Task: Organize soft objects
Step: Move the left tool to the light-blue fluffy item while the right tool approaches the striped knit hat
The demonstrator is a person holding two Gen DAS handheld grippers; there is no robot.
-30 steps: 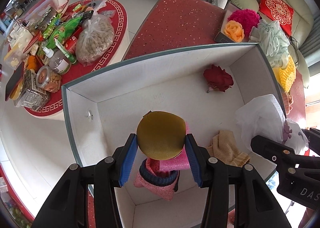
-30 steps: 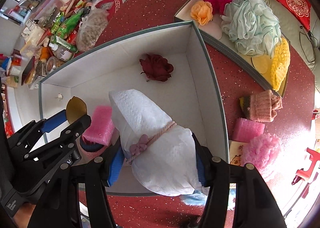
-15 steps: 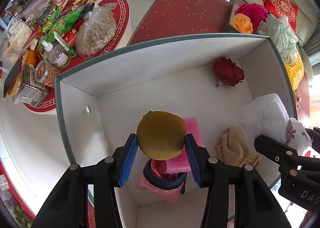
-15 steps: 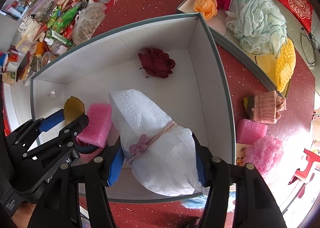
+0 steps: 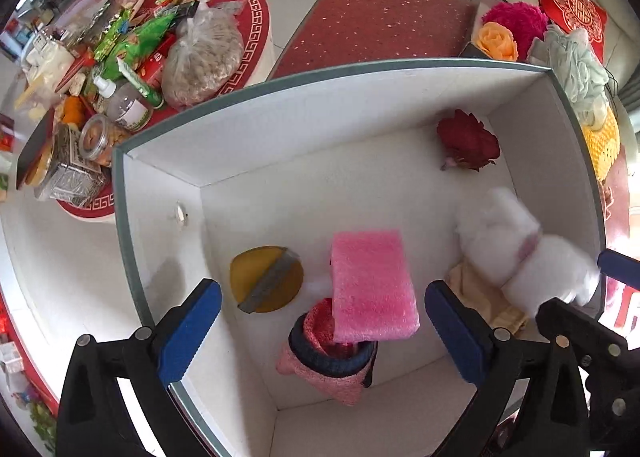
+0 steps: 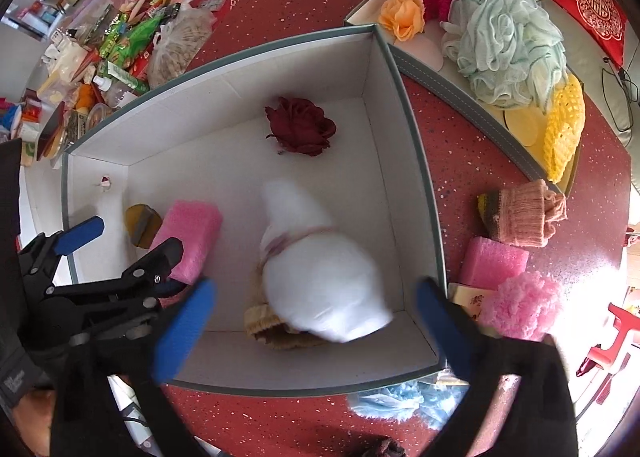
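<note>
A white box [image 5: 280, 125] [image 6: 384, 69] holds soft things. My left gripper [image 5: 320, 317] is open above its near corner; the yellow round pad [image 5: 266, 279] [image 6: 142, 220] lies free on the box floor. My right gripper [image 6: 312, 321] is open; the white tied bundle [image 6: 320, 261] [image 5: 516, 253] is blurred and rests on a tan knit piece [image 6: 264, 321] [image 5: 476, 293]. A pink sponge [image 5: 370, 285] [image 6: 188, 233] lies on a pink knit hat [image 5: 328, 361]. A dark red rose [image 5: 468, 145] [image 6: 300, 131] lies at the far side.
On the red table [image 6: 460, 145] to the right are a knit hat [image 6: 520, 213], a pink sponge [image 6: 492, 263] and a pink pompom [image 6: 520, 303]. A tray [image 6: 460, 97] holds a mint puff [image 6: 508, 41], an orange flower [image 6: 402, 15] and yellow mesh [image 6: 564, 129]. Groceries [image 5: 132, 57] crowd the left.
Both grippers have opened. The yellow pad dropped from my left gripper to the box floor. The white bundle dropped from my right gripper into the box.
</note>
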